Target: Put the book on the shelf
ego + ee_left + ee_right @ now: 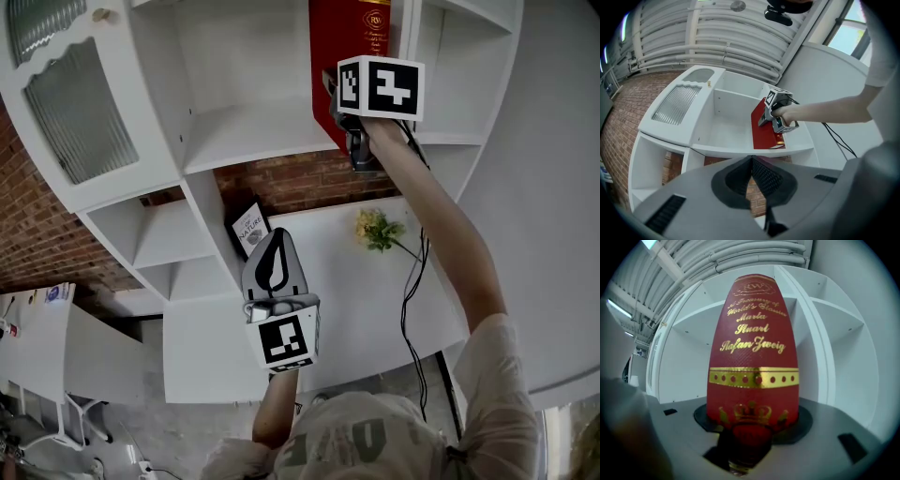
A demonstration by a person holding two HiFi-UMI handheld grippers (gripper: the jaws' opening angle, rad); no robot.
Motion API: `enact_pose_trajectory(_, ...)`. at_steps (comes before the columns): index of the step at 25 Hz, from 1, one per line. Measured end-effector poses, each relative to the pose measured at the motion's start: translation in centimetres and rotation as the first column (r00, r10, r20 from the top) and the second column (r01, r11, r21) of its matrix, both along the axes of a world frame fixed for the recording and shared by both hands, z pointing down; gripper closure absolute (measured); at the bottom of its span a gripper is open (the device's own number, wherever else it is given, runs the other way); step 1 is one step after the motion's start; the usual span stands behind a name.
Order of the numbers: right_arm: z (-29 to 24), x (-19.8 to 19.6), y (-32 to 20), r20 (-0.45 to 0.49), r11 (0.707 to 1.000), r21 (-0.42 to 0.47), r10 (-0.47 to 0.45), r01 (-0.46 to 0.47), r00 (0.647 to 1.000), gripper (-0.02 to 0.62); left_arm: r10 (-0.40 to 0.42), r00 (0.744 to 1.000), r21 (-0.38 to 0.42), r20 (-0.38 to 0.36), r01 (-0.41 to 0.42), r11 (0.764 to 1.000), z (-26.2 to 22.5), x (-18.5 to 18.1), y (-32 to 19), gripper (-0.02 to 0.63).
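The red book (pixel 752 357) carries gold lettering, a dotted gold band and a gold crown, and the shelf (pixel 244 127) is plain white.

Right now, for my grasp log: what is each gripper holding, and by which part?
Right gripper: the red book, by its spine's crowned end. Left gripper: nothing.

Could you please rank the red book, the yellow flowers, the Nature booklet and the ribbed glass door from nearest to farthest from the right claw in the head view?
1. red book, gripped in the right claw.
2. yellow flowers, on the white surface below.
3. Nature booklet, lower left.
4. ribbed glass door, far left.
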State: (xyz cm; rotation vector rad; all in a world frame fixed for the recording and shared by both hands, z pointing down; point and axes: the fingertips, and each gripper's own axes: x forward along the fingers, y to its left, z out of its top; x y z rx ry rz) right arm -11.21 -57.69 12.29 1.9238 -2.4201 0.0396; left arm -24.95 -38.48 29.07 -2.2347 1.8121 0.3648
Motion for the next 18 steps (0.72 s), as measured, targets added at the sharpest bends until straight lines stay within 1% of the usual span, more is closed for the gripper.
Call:
enact_pose_trajectory(10,0.1,-0.7,-5.5,-0.01,0.996,0.003,0.086,-0.086,0.996,0.35,-0.018,0.999,-0.048,0.028,0.019,0.999,1.6,-1.1,-0.9,0.594)
enact_pose_trajectory(12,0.1,-0.9,-6.5,-0.01,0.995,0.0,0.098,-0.098,0.995,0.35,-0.018,0.999,-0.044,0.029,0.02,0.999,1.5,-1.0,-1.1,0.594)
enact_pose_trajectory(15,0.1,-0.9,-8.0,-0.011,0.994,0.0,0.107,-0.107,0.994,0.35,-0.014,1.0,-0.01,-0.002,0.014,1.0,0.5,-0.8,-1.3,0.594)
enact_pose_trajectory(18,0.1,-0.9,-9.4,-0.01,0.994,-0.002,0.112,-0.112,0.994,0.35,-0.016,1.0,-0.009,-0.001,0.016,1.0,0.2,-0.8,-1.5,0.594)
